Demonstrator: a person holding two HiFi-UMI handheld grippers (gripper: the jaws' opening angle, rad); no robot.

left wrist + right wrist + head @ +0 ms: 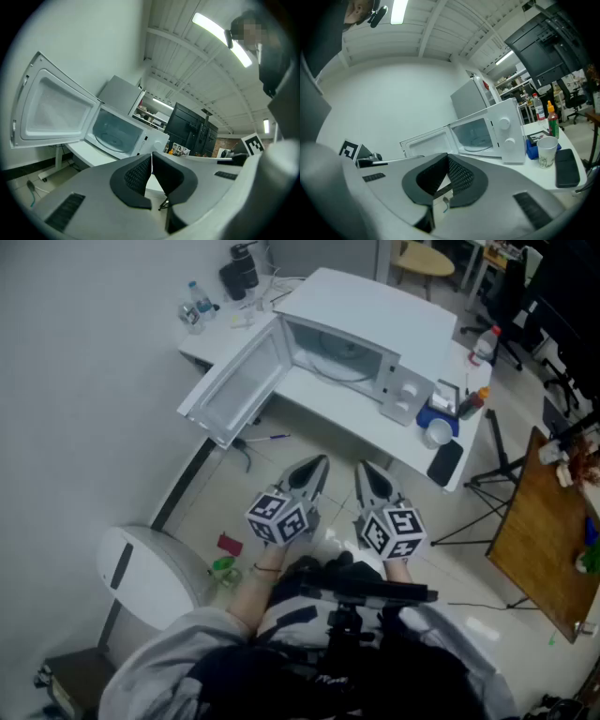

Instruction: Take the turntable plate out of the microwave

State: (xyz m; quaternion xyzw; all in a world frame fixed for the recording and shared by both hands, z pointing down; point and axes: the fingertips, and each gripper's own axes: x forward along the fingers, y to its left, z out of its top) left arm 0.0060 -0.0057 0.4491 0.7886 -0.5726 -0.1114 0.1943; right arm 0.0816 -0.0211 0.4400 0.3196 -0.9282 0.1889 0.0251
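Note:
A white microwave [361,329] stands on a white table [319,404] with its door [239,381] swung open to the left. Inside it lies the round glass turntable plate [336,360], also seen in the left gripper view as the plate [108,139] and in the right gripper view as the plate [476,142]. My left gripper [319,463] and right gripper [361,468] hang side by side in front of the table, well short of the microwave. Both are shut with nothing between the jaws; the left gripper [151,157] and right gripper [447,158] show their pads meeting.
On the table right of the microwave stand a paper cup [546,152], a blue box [439,414], a black phone [444,463] and bottles [484,343]. A white bin [150,573] stands on the floor at left, a wooden table [544,540] at right.

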